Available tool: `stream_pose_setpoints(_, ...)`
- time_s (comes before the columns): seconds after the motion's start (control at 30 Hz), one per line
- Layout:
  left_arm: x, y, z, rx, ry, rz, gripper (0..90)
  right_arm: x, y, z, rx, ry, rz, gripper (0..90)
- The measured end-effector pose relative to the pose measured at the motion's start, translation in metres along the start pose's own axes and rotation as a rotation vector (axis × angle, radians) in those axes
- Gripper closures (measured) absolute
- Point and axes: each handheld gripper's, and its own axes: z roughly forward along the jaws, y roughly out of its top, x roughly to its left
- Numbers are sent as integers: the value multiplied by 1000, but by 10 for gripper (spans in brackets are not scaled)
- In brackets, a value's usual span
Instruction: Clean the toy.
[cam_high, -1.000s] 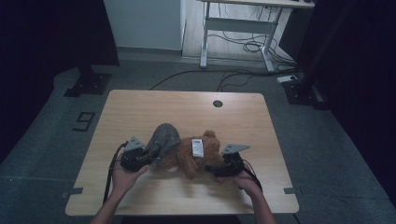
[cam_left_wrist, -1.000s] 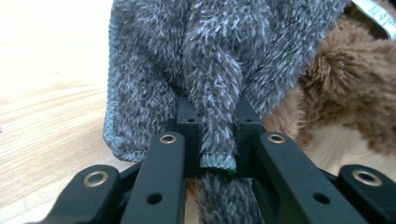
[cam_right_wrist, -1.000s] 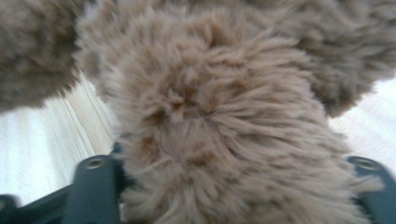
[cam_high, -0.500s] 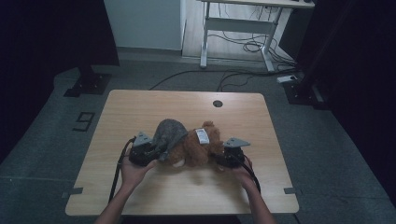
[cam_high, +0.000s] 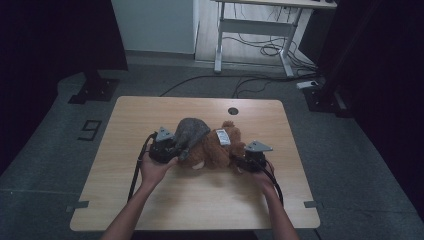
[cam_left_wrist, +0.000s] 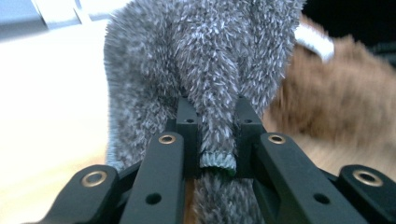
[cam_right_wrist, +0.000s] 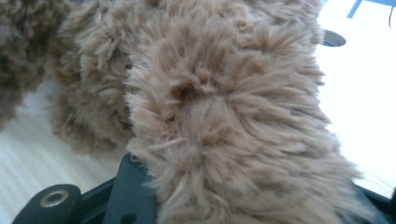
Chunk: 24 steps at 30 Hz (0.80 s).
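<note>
Grey plush garment (cam_high: 191, 133) lies draped over the left half of a brown teddy bear (cam_high: 216, 150), near the middle of a light wooden table (cam_high: 200, 200). At the left, the person's left hand (cam_high: 154, 169) holds the left gripper (cam_high: 172, 148); in the left gripper view its two black jaws are clamped tight on a hemmed fold of the grey fabric (cam_left_wrist: 215, 140). A white label (cam_high: 222, 137) sits on the bear's upper side. At the right, the right hand (cam_high: 261, 181) holds the right gripper (cam_high: 241, 163) against the bear's right end. Its jaws have just been closing, with brown fur (cam_right_wrist: 224, 121) packed between them and pressed by them.
</note>
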Motion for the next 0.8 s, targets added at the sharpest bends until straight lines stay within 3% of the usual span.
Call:
stream_pose_setpoints(0.1,-7,25,3,-8,3,22,769,10,-9,-7,-26,4,-46,584)
stream_pose_setpoints(0.2,-12,30,21,57,-10,26,764,16,-15,-11,-38,5,-67,582)
stream_pose_setpoints(0.3,-16,18,43,127,-20,33,761,17,-18,-15,-39,11,-74,571)
stream_pose_setpoints(0.4,-21,4,49,110,-21,37,763,18,-20,-18,-36,24,-84,543)
stream_pose_setpoints(0.53,-27,-6,43,97,-11,58,768,17,-21,-26,-52,62,-58,434)
stream_pose_setpoints(0.63,-30,-13,36,83,-23,50,769,15,-19,-37,-64,104,-28,363)
stream_pose_setpoints(0.7,-30,-18,32,71,-30,48,770,12,-15,-50,-86,133,4,356)
stream_pose_setpoints(0.8,-32,-26,25,57,-32,51,770,16,-12,-57,-59,160,-23,399)
